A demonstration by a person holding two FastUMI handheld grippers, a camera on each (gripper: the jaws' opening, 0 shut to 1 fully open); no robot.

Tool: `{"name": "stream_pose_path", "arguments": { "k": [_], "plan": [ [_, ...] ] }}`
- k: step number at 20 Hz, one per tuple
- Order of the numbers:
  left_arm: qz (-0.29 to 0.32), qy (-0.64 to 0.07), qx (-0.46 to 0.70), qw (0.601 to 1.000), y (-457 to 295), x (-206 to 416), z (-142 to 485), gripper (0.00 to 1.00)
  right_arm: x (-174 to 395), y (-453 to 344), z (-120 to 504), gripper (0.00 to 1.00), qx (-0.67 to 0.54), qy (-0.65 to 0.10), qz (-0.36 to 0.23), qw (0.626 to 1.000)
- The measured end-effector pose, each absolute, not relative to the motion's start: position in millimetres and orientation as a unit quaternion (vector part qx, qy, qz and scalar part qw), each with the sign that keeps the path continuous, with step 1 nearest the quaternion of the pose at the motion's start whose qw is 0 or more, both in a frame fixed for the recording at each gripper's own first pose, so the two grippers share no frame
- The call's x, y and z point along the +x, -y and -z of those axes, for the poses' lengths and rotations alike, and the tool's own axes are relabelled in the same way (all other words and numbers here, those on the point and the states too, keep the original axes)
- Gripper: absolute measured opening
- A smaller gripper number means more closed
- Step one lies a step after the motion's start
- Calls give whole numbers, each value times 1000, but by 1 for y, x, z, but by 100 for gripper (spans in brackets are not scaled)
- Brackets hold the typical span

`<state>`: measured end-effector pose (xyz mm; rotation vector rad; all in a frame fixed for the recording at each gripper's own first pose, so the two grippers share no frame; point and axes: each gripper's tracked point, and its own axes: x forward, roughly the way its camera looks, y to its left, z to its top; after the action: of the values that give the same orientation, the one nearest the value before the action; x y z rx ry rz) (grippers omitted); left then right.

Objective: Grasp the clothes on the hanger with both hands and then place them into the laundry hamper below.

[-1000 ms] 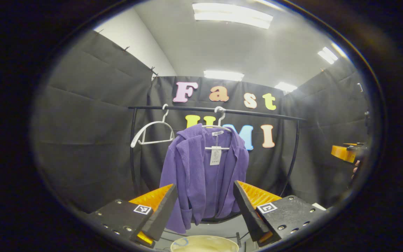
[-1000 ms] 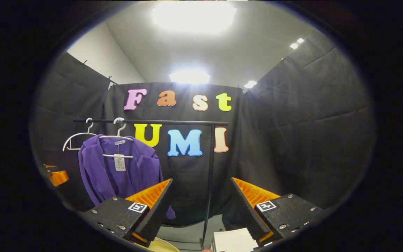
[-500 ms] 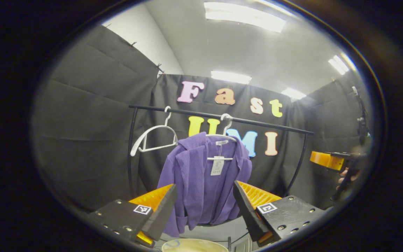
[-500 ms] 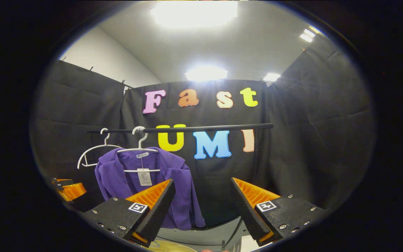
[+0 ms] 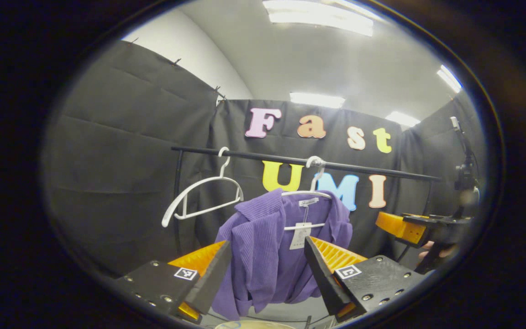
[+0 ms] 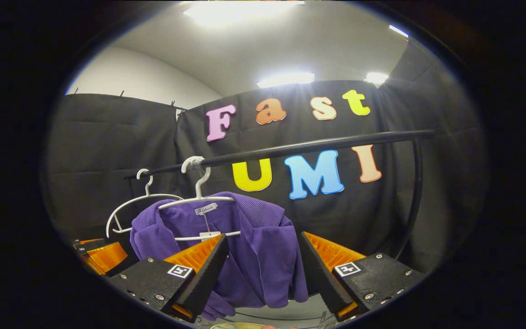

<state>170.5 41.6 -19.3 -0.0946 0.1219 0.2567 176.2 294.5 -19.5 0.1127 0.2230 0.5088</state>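
Both hand-held grippers wide open, empty: left hand-held gripper, right hand-held gripper. Just beyond, purple jacket hangs on white hanger w/ empty hanger beside, both on black rail.

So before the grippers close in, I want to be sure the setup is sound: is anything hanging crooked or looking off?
Mostly fine. The purple jacket sits lopsided on its white hanger, bunched toward one shoulder. The empty hanger beside it on the black rail hangs tilted. Nothing looks damaged.
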Motion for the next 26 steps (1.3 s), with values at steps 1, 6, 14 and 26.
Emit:
{"name": "stream_pose_path", "arguments": {
  "k": [1,6,14,26],
  "plan": [
    [-136,-65,-42,988,-43,183,23,92,186,-301,30,97,57,-121,-255,958],
    [-172,-92,-48,980,-47,239,61,93,238,-330,81,96,49,-160,-271,948],
    [-223,-107,-47,968,-60,283,90,93,264,-363,124,95,34,-184,-315,930],
    [-283,-112,-13,952,-69,305,103,99,295,-366,149,94,47,-173,-300,937]
  ]
}}
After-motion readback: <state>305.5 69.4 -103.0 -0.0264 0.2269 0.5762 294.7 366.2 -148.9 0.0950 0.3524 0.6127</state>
